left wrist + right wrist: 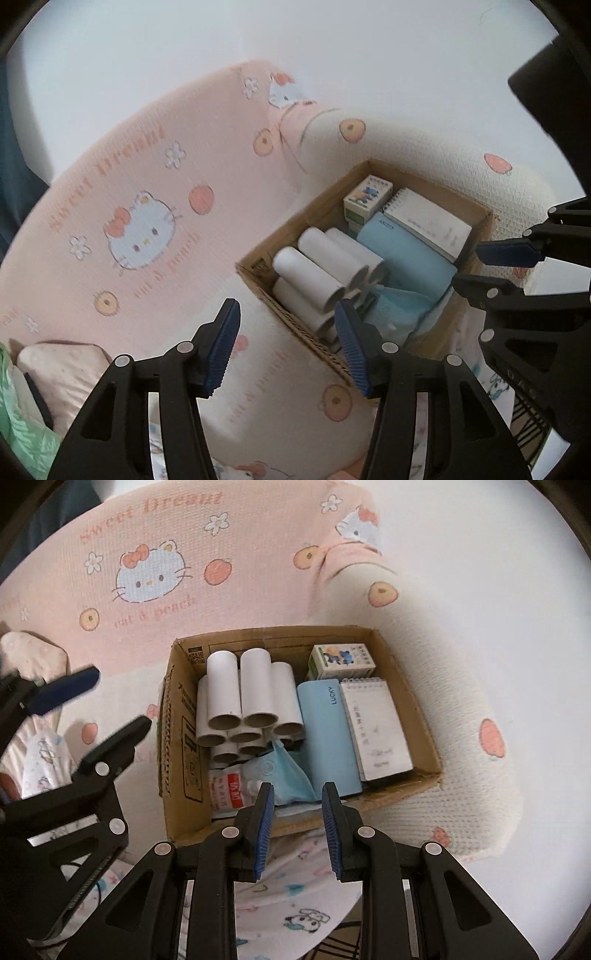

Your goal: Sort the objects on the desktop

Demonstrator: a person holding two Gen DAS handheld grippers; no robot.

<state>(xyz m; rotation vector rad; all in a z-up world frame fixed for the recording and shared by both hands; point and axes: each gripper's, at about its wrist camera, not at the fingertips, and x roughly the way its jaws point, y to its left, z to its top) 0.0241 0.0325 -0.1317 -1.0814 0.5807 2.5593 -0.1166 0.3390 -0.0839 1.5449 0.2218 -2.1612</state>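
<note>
An open cardboard box (280,631) lies on bedding and holds several white paper tubes (255,686), a light blue case (328,734), a spiral notepad (376,727), a small printed carton (343,661), a blue mask packet (284,771) and a red-and-white packet (229,790). My right gripper (298,788) hovers above the box's near edge, jaws drawn narrow with nothing between them. My left gripper (287,306) stands open and empty, left of the box (303,212). The tubes (317,269) show just beyond its right pad. Each gripper appears in the other's view: left gripper (118,698), right gripper (469,266).
A pink cat-print blanket (147,572) lies behind and left of the box, a white waffle blanket (461,775) to its right. A small pillow (62,369) and green fabric (14,424) sit at the far left. Cartoon-print cloth (295,886) lies below the box.
</note>
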